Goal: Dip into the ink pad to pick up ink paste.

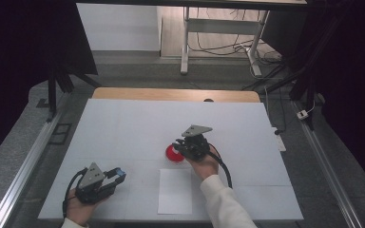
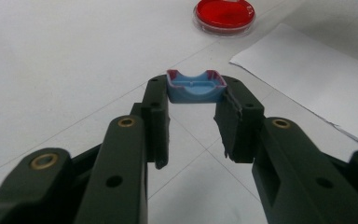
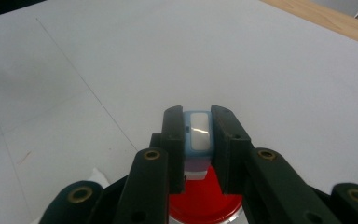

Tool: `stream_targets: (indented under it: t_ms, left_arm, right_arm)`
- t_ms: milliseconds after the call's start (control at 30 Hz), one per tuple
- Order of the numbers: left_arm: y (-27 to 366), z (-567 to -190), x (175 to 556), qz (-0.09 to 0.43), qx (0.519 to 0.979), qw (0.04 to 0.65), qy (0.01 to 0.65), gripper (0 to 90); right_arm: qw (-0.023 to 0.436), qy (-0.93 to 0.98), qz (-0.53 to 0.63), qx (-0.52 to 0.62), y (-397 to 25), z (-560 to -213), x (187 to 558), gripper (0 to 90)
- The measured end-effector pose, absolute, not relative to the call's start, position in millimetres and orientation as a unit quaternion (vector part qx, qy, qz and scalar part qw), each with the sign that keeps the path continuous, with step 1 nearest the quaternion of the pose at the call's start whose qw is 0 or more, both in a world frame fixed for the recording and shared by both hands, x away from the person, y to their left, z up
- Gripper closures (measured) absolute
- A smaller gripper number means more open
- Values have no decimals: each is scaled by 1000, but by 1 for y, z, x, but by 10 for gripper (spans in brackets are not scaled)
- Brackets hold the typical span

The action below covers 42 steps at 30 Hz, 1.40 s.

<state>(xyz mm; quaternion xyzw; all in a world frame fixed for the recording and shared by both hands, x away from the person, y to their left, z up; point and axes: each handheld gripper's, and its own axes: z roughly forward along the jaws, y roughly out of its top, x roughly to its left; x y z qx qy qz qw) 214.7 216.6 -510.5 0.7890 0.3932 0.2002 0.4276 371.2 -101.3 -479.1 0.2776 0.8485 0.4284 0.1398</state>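
Note:
A round red dish (image 1: 172, 153) lies mid-table, just past a white paper sheet (image 1: 175, 191). My right gripper (image 1: 178, 144) hovers at the dish's edge. In the right gripper view it (image 3: 198, 120) is shut on a slim pale blue piece with a white face (image 3: 199, 135), and the red dish (image 3: 205, 201) lies directly below. My left gripper (image 1: 117, 175) rests low at the front left. Its jaws (image 2: 196, 89) are shut on a small blue plastic piece with dark red edges (image 2: 196, 87). Farther off in that view are the dish (image 2: 224, 14) and the paper (image 2: 314, 79).
The white table cover (image 1: 123, 128) is marked with faint grid lines. A wooden table edge (image 1: 171, 94) runs along the back. Metal rails (image 1: 24, 166) flank both sides. A desk frame and cables (image 1: 228, 42) stand on the floor beyond.

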Motion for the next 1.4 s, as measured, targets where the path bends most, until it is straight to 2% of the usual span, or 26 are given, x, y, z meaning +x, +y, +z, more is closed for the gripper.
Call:
stream_targets:
  t_ms: [1400]
  left_arm:
    - [216,-510,214,207,787,427,394,651]
  right_arm:
    - [117,813,517,241,-145,-460,322,755]
